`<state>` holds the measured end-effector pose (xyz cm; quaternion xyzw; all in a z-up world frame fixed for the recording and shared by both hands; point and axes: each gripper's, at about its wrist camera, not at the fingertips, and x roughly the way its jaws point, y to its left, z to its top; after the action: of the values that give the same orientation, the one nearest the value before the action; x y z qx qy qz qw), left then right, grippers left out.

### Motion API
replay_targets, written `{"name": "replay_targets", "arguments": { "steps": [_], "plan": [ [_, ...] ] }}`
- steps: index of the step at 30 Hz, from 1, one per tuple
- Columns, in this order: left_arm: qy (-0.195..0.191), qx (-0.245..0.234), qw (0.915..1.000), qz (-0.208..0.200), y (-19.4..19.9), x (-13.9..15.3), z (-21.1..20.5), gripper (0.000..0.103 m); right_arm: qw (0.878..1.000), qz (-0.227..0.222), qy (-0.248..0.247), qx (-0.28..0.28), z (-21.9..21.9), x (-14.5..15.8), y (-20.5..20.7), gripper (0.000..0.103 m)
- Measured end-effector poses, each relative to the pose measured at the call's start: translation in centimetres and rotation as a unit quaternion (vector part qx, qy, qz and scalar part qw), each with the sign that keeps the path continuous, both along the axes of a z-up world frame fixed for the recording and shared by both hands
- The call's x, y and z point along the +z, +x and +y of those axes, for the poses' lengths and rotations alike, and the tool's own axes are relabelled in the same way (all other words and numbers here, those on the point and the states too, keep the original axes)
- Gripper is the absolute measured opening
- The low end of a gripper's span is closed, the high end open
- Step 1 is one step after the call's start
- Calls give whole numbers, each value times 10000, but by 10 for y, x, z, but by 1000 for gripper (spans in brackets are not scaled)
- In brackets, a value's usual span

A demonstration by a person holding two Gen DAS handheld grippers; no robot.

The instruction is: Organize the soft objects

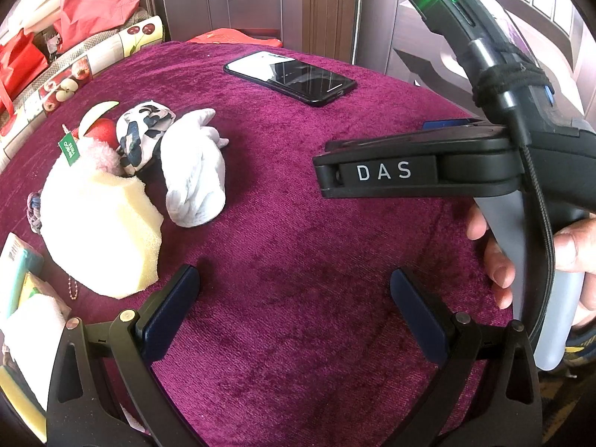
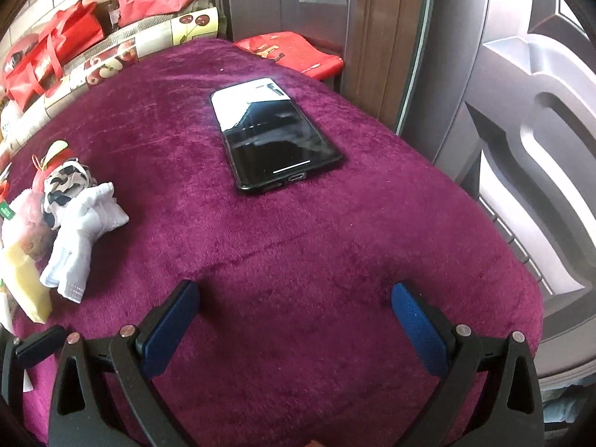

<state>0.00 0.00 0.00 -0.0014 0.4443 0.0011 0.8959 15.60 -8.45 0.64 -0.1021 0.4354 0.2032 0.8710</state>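
Observation:
Soft things lie bunched at the left of the magenta cloth (image 1: 298, 260): a pale yellow sponge (image 1: 108, 231), a white sock (image 1: 197, 178), a black-and-white patterned cloth (image 1: 143, 134) and a pink plush toy (image 1: 97, 149) with a green tag. The same pile shows in the right wrist view: sock (image 2: 82, 223), patterned cloth (image 2: 65, 186), sponge (image 2: 26, 283). My left gripper (image 1: 294, 301) is open and empty, just right of the sponge. My right gripper (image 2: 294, 316) is open and empty over bare cloth; its body (image 1: 484, 156) shows at the right of the left wrist view.
A black phone (image 1: 290, 76) (image 2: 273, 134) lies on the far side of the cloth. Red bags (image 2: 48, 52) and a fruit-print roll (image 1: 74, 70) sit at the back left. A door (image 2: 521, 111) stands at the right. Packets (image 1: 22, 283) lie at the left edge.

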Motion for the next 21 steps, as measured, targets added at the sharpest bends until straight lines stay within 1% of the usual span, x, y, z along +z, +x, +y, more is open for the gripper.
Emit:
{"name": "replay_targets", "arguments": {
  "steps": [10,12,13,14,15,16,17,18,19,21],
  "plan": [
    [11,1,10000,-2,0,0,0,102,10000,34,30,-6,3,0,6,103],
    [112,26,9999,-73,-2,2,-2,102,10000,39,39,-8,4,0,6,103],
    [228,70,9995,-199,-6,7,-3,102,10000,44,54,-8,4,0,6,103],
    [341,124,9986,-376,-16,23,-4,102,9999,52,86,-8,3,1,6,103],
    [292,123,9984,-472,-20,27,-5,102,9999,60,122,-10,2,1,6,103],
    [178,100,9976,-667,-30,42,-5,102,9999,67,153,-15,1,1,7,103],
    [10,95,9955,-946,-47,63,-3,103,9998,73,181,-17,1,1,7,103],
    [-48,117,9939,-1095,-57,75,-2,103,9997,81,222,-22,0,2,8,103],
    [-111,146,9916,-1280,-72,89,-2,103,9996,89,264,-27,-2,2,8,103],
    [-155,364,9849,-1685,-110,119,12,103,9992,108,368,-73,-5,4,9,103]
  ]
}}
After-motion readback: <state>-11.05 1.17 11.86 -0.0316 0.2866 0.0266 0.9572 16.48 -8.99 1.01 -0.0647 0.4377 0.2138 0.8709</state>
